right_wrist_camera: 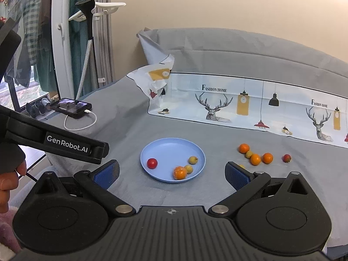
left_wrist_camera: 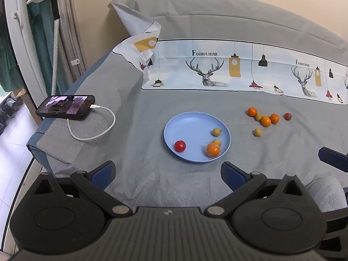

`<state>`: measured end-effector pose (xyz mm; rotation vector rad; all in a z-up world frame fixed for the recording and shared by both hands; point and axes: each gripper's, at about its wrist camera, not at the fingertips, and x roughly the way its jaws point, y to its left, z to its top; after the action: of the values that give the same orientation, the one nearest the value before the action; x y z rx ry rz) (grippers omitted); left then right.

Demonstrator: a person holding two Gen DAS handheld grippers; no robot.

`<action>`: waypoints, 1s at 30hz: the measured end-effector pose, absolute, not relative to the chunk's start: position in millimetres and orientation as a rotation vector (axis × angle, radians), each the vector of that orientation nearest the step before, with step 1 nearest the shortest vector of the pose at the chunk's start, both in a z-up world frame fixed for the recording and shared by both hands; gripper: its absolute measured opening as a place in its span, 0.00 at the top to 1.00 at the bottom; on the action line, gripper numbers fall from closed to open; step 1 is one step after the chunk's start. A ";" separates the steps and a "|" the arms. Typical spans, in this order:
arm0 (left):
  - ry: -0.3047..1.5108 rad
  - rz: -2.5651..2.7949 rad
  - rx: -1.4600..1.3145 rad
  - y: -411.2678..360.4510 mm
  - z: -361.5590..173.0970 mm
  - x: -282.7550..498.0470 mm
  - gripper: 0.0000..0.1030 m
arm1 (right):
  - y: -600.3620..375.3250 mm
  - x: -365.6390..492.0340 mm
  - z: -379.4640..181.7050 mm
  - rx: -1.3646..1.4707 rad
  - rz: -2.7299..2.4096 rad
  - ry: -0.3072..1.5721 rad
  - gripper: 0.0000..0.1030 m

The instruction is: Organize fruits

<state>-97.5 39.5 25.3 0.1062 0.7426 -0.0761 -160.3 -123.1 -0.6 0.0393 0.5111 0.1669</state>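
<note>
A blue plate (left_wrist_camera: pixel 184 126) (right_wrist_camera: pixel 165 150) lies on the grey bedspread. It holds a red tomato (left_wrist_camera: pixel 180 146) (right_wrist_camera: pixel 152 163), an orange (left_wrist_camera: pixel 213 149) (right_wrist_camera: pixel 179 173) and two small yellow-green fruits (left_wrist_camera: pixel 216 131) (right_wrist_camera: pixel 193 159). To its right on the cloth lie three oranges (left_wrist_camera: pixel 252 111) (right_wrist_camera: pixel 244 148), more small yellow-green fruits (left_wrist_camera: pixel 257 132) (right_wrist_camera: pixel 249 154) and a small red fruit (left_wrist_camera: pixel 287 116) (right_wrist_camera: pixel 286 158). My left gripper (left_wrist_camera: pixel 167 175) is open and empty, just short of the plate. My right gripper (right_wrist_camera: pixel 171 175) is open and empty, with the plate's near rim between its fingers' line of sight.
A phone (left_wrist_camera: pixel 65 107) (right_wrist_camera: pixel 70 107) on a white charging cable (left_wrist_camera: pixel 95 130) lies at the bed's left edge. A printed cloth with deer (left_wrist_camera: pixel 217 69) (right_wrist_camera: pixel 239 106) spreads behind the fruit. The left gripper's body (right_wrist_camera: pixel 54 139) and a hand (right_wrist_camera: pixel 8 178) show at left in the right wrist view.
</note>
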 end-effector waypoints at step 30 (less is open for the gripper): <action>0.808 -0.072 0.120 39.9 6.8 -75.6 0.00 | -122.2 -140.2 -17.0 0.059 0.178 0.590 0.01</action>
<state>-75.6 39.9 6.8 0.1205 0.8084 -0.0723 -140.2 -122.2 -17.0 0.0588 0.5898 0.1784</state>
